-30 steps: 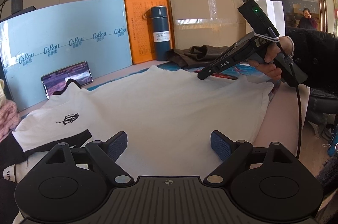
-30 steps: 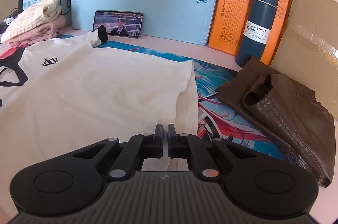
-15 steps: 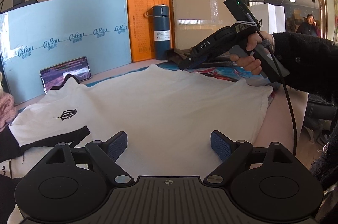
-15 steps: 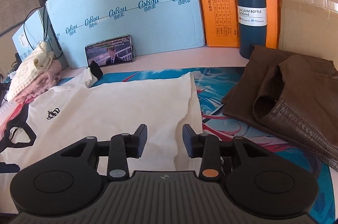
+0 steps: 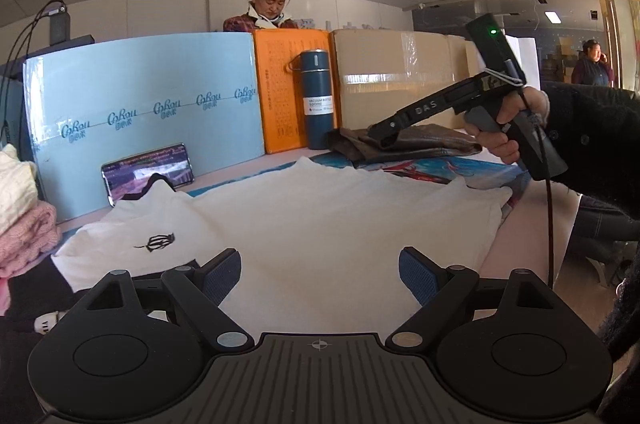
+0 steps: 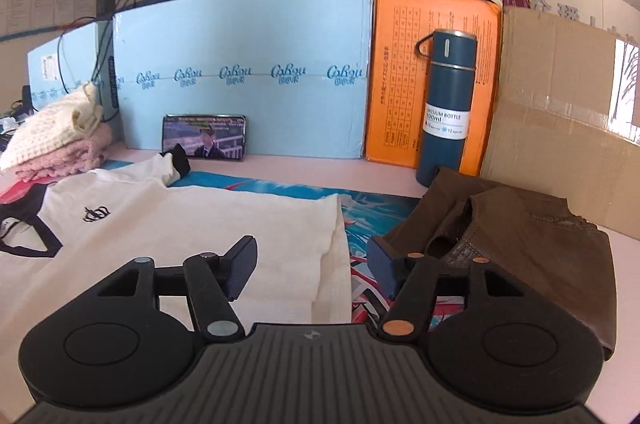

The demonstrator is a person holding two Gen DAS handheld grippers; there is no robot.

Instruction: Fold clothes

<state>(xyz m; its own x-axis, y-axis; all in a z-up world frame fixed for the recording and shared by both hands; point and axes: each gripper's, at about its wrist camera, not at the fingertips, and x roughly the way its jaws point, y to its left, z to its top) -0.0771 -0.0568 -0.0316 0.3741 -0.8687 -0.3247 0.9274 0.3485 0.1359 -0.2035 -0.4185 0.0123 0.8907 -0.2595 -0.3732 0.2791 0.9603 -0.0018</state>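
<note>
A white T-shirt [image 5: 320,224] with a small black logo and black trim lies spread flat on the table; it also shows in the right wrist view [image 6: 192,224]. My left gripper [image 5: 320,274] is open and empty above the shirt's near part. My right gripper [image 6: 312,262] is open and empty, raised above the shirt's hem edge. In the left wrist view the right gripper [image 5: 380,136] is held in the air over the far right of the shirt.
A folded brown garment [image 6: 520,244] lies right of the shirt. A blue vacuum bottle [image 6: 446,104], a phone [image 6: 204,138], blue, orange and cardboard panels [image 6: 240,72] stand at the back. Folded knitwear [image 6: 60,136] is stacked at left. A woman [image 5: 270,4] stands behind.
My right gripper opened, let go of the shirt's hem and rose away from the table. My left gripper stayed open over the shirt.
</note>
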